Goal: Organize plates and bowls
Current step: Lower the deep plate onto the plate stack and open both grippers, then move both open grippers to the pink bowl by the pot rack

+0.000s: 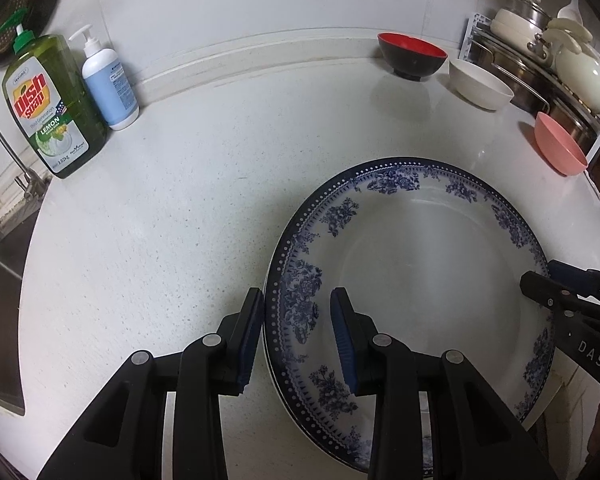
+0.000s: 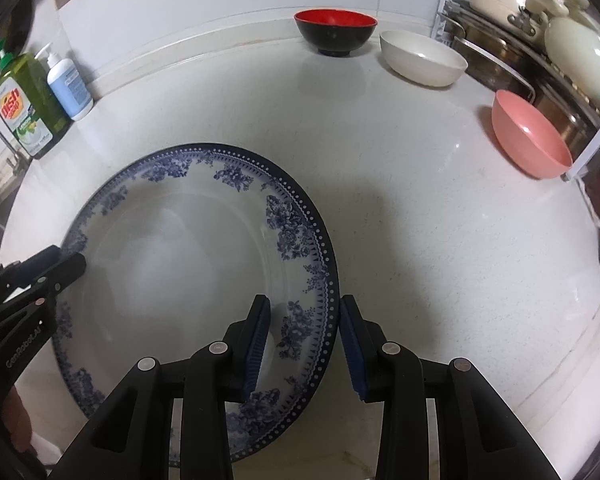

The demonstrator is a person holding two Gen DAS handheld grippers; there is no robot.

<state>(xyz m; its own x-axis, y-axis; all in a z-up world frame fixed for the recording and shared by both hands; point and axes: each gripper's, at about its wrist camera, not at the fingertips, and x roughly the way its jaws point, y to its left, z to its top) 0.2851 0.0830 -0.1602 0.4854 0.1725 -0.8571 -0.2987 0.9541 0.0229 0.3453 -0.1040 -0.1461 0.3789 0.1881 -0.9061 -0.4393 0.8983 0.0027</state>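
A blue-and-white floral plate (image 1: 412, 280) is seen low and right of centre in the left wrist view and low and left in the right wrist view, over a white speckled desk (image 1: 180, 208). A second rim edge is glimpsed beneath its left side in the left view, so another plate may lie under it; this cannot be told for sure. The left gripper (image 1: 296, 340) is placed at the plate's left rim, one pad outside the rim and one over the floral band; the jaws are partly spread and straddle the rim, but whether the pads press on it cannot be told. The right gripper (image 2: 304, 344) is set the same way at the plate's right rim, jaws partly spread across it, contact likewise unclear. Each gripper is also visible at the side edge of the other's view. At the upper right of both views a red-and-black bowl (image 1: 412, 56), a white bowl (image 1: 480, 84) and a pink bowl (image 1: 560, 144) are seen on the desk, well apart from the plate. A rack of pots (image 1: 540, 52) is seen at far upper right. A green dish soap bottle (image 1: 48, 108) and a pale blue pump bottle (image 1: 108, 84) are seen upper left.
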